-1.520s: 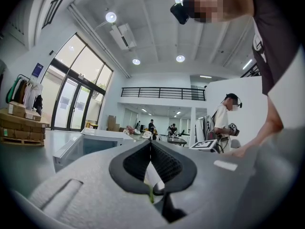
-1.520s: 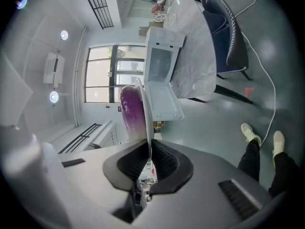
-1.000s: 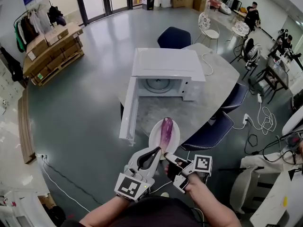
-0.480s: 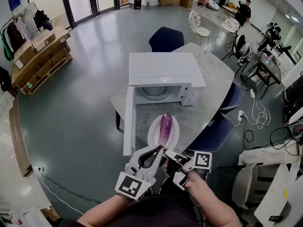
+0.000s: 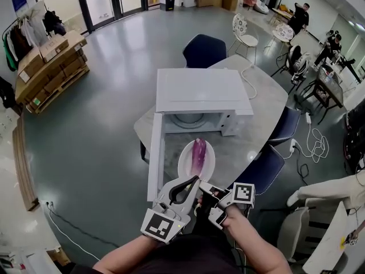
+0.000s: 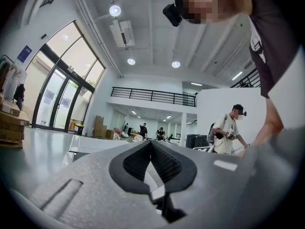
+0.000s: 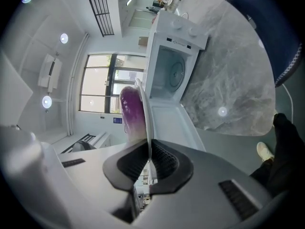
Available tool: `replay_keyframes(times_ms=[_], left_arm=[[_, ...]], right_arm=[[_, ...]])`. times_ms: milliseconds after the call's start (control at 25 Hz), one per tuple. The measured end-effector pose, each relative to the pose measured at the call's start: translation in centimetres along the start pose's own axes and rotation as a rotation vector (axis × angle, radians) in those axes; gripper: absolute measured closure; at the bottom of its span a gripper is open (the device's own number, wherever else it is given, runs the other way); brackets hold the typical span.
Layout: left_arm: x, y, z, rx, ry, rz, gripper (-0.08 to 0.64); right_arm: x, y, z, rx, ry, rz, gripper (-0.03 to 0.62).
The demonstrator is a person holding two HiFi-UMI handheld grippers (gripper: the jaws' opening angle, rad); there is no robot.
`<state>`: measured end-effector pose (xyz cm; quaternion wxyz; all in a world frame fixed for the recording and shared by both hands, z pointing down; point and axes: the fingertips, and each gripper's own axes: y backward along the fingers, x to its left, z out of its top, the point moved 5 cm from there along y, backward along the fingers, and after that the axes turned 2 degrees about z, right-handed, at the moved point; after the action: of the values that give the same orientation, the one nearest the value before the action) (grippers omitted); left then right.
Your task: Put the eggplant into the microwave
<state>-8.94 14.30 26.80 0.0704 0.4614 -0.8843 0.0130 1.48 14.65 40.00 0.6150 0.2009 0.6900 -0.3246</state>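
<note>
A purple eggplant [image 5: 198, 152] lies on a white plate [image 5: 188, 164] held out over the near edge of the grey table [image 5: 262, 104]. My right gripper [image 5: 202, 192] is shut on the plate's near rim; in the right gripper view the plate [image 7: 144, 109] shows edge-on between the pads, with the eggplant [image 7: 130, 109] on its left side. The white microwave [image 5: 199, 93] stands just beyond, its door [image 5: 154, 156] swung open to the left and its cavity [image 7: 172, 74] empty. My left gripper [image 5: 195, 181] is shut on nothing, its tip by the plate's near-left rim.
Blue chairs [image 5: 204, 49] [image 5: 259, 170] stand around the table. Cables [image 5: 311, 141] trail on the floor at right. Cardboard boxes on a pallet [image 5: 48, 64] sit far left. People stand in the background at upper right.
Both grippers and the plate with the eggplant have moved forward, closer to the open microwave. The grip on the plate is unchanged.
</note>
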Motion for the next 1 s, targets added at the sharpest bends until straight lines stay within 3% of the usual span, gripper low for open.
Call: replay_keyframes(times_ms=[560,720,1000], left_arm=[[4.5,-9.5,-2.5,0.03,0.034,0.187,0.552],[5.6,-11.2,-2.6,0.031,0.045,0.243,0.552],[8.0,-13.2,-4.4,0.04,0.055,0.269,0.552]], right_arm=[[-4.1,-3.8,10.4,0.188,-0.007,-0.079,0.572],[-5.2,-4.6,12.9,0.211,-0.033,-0.086,0.572],[-7.7,-7.2,15.4,0.212,-0.019,-0.114,0.572]])
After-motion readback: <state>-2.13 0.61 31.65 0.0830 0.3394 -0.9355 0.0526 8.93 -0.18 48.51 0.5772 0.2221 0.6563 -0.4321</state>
